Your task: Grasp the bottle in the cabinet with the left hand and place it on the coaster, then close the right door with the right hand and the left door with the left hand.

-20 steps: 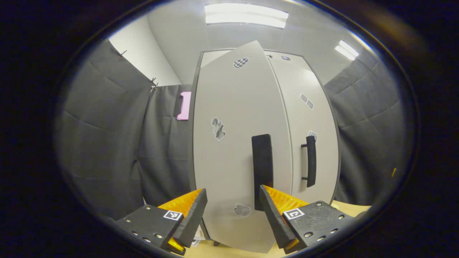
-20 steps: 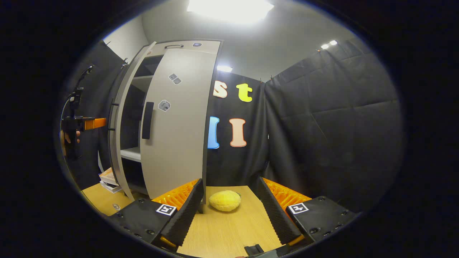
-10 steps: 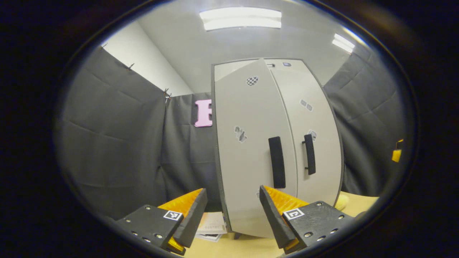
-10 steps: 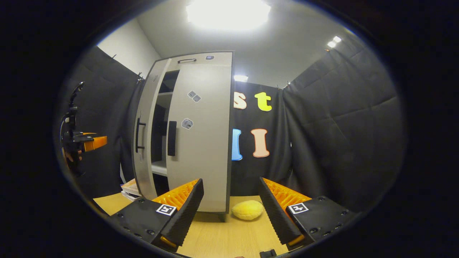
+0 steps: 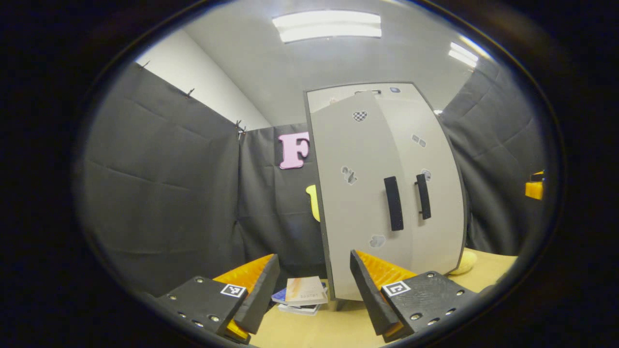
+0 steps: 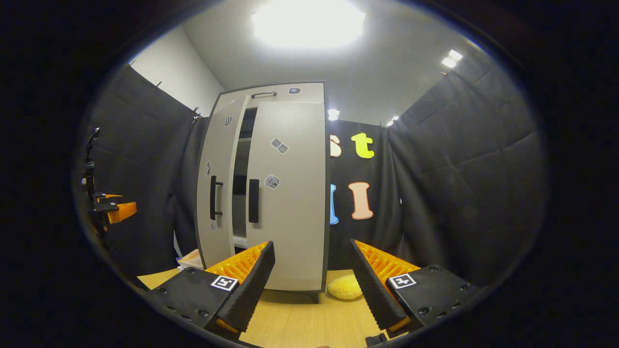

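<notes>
A tall grey cabinet [image 5: 387, 193] stands on the wooden table. Its right door [image 6: 290, 193] lies flush with the frame. Its left door [image 5: 358, 203] hangs slightly ajar, with a narrow dark gap [image 6: 239, 183] between the two doors. Each door carries a black vertical handle [image 5: 393, 203]. My left gripper [image 5: 314, 290] is open and empty, well back from the left door. My right gripper [image 6: 312, 285] is open and empty, in front of the right door and apart from it. In the right gripper view the left gripper [image 6: 113, 210] shows far off at the left edge.
A small stack of books [image 5: 302, 295] lies on the table [image 6: 300, 324] by the cabinet's left foot. A yellow soft object [image 6: 344, 287] sits at the cabinet's right foot. Black cloth walls surround the table.
Both grippers have drawn back from the cabinet, which looks smaller. The left door has swung from well open to nearly closed, leaving a narrow gap.
</notes>
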A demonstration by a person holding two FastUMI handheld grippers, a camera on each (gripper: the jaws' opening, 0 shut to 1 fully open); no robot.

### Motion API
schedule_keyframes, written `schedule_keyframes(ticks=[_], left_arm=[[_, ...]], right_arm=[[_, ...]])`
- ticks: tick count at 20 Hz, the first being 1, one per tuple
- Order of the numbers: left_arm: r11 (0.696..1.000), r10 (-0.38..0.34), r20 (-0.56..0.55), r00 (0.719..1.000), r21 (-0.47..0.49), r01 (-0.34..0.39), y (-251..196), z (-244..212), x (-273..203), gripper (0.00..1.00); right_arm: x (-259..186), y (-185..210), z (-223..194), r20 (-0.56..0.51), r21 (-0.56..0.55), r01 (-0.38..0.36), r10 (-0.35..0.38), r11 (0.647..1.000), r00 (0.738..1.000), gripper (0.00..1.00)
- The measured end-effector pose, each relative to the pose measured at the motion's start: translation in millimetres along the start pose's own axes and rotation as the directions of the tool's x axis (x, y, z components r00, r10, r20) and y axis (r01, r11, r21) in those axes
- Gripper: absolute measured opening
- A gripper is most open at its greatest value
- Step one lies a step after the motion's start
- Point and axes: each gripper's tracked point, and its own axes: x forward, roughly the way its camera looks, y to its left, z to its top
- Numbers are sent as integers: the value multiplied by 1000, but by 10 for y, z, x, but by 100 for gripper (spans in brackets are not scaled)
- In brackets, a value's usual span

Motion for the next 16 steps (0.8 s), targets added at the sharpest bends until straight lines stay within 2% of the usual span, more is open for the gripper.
schedule_keyframes(ticks=[3,4,11,16], left_arm=[[1000,5,-2,1000,-3,-5,151,-50,-115,87],[1000,10,-4,1000,1,-10,188,-68,-163,93],[1000,21,-7,1000,19,-21,286,-116,-475,93],[998,30,-3,1000,47,-30,291,-121,-487,93]], right_arm=[[-99,114,80,13,-3,-3,3,1000,1000,97],[-131,124,100,16,-15,-1,1,1000,1000,97],[-321,253,111,25,-7,-9,9,1000,1000,97],[-411,318,131,38,-13,-20,21,1000,999,97]])
